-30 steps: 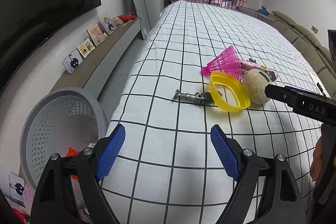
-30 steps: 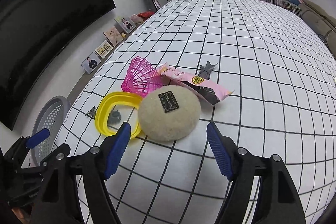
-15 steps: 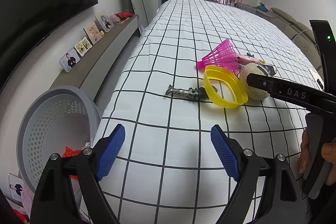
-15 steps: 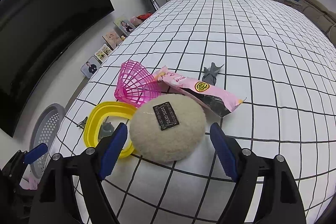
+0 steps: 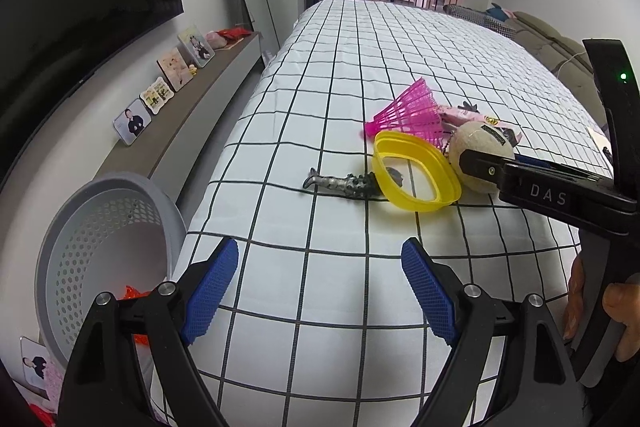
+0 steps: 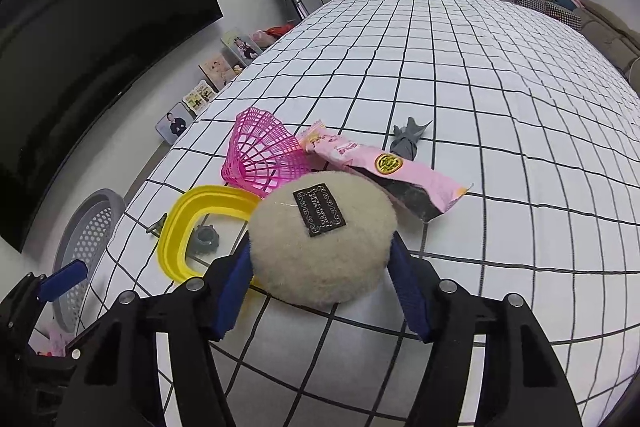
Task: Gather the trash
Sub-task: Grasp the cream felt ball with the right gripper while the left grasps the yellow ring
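A cream fluffy puff [image 6: 324, 263] with a black label lies on the checked bed [image 6: 480, 67]. My right gripper [image 6: 319, 249] has it between its blue pads; the jaws are closing and both pads touch its sides. In the left wrist view the same puff [image 5: 478, 147] shows behind the right gripper's black finger. Beside the puff lie a yellow plastic ring [image 6: 180, 227], a pink mesh cone [image 6: 256, 155] and a pink snack wrapper [image 6: 384, 167]. My left gripper [image 5: 320, 251] hangs open over the bed's near edge with nothing between its pads.
A grey perforated basket [image 5: 108, 247] stands on the floor left of the bed, with something red inside. A small grey figurine [image 5: 340, 183] lies by the ring and a grey toy [image 6: 406, 143] behind the wrapper. A low shelf [image 5: 192, 107] with photo frames runs along the wall.
My right gripper has slid forward around the puff and its jaws have narrowed from wide apart onto its sides. The left gripper has stayed put and open.
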Demonstrator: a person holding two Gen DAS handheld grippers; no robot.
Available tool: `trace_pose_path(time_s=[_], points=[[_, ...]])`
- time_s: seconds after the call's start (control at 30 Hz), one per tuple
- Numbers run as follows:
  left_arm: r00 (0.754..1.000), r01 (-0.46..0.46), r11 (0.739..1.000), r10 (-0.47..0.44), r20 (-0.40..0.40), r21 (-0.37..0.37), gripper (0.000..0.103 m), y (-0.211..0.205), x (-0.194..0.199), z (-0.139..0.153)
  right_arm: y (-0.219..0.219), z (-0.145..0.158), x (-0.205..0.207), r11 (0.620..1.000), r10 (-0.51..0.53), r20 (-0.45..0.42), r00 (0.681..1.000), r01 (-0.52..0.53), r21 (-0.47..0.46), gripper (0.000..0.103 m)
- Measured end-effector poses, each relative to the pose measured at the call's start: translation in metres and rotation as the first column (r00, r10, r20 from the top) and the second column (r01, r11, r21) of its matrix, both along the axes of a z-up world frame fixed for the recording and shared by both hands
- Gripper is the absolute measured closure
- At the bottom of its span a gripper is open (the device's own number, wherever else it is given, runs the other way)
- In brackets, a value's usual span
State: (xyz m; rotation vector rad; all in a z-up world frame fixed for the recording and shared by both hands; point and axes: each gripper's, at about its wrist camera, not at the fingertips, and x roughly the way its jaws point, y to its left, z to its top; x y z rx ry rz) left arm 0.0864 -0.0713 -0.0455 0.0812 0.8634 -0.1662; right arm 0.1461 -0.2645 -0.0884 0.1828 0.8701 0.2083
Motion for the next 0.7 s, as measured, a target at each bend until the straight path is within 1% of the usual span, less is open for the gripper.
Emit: trace_pose_path(time_s=[0.13, 0.23, 0.5, 0.6, 0.7], points=[[1.0, 0.011, 1.0, -0.011, 0.011, 0.0, 0.021, -0.005, 0.001, 0.004, -0.01, 0.013, -0.013, 1.0, -0.015, 0.025, 1.0, 0.015, -0.01, 0.041], [1.0, 0.028, 1.0, -0.028, 0.011, -0.002, 0.021, -0.014, 0.003, 0.006, -0.025, 0.015, -0.023, 0.999, -0.046, 0.028, 0.999, 0.047, -0.01, 0.041], [0.999, 0.046, 0.999, -0.046, 0.0, 0.006, 0.02, -0.04, 0.022, 0.0, -0.062, -0.003, -0.033, 0.989, -0.147, -0.016, 0.989, 0.148, 0.007, 0.041], [0.999, 0.044, 0.999, -0.044, -0.002, 0.019, 0.02, -0.048, 0.03, -0.002, -0.072, -0.003, -0.034, 0.985, -0.171, -0.004, 0.985, 0.171, 0.008, 0.041], [0.999, 0.049, 0.998, -0.049, -0.001, 0.031, 0.02, -0.055, 0.035, -0.001, -0.081, -0.005, -0.036, 0.982, -0.188, -0.003, 0.982, 0.188, 0.029, 0.041]])
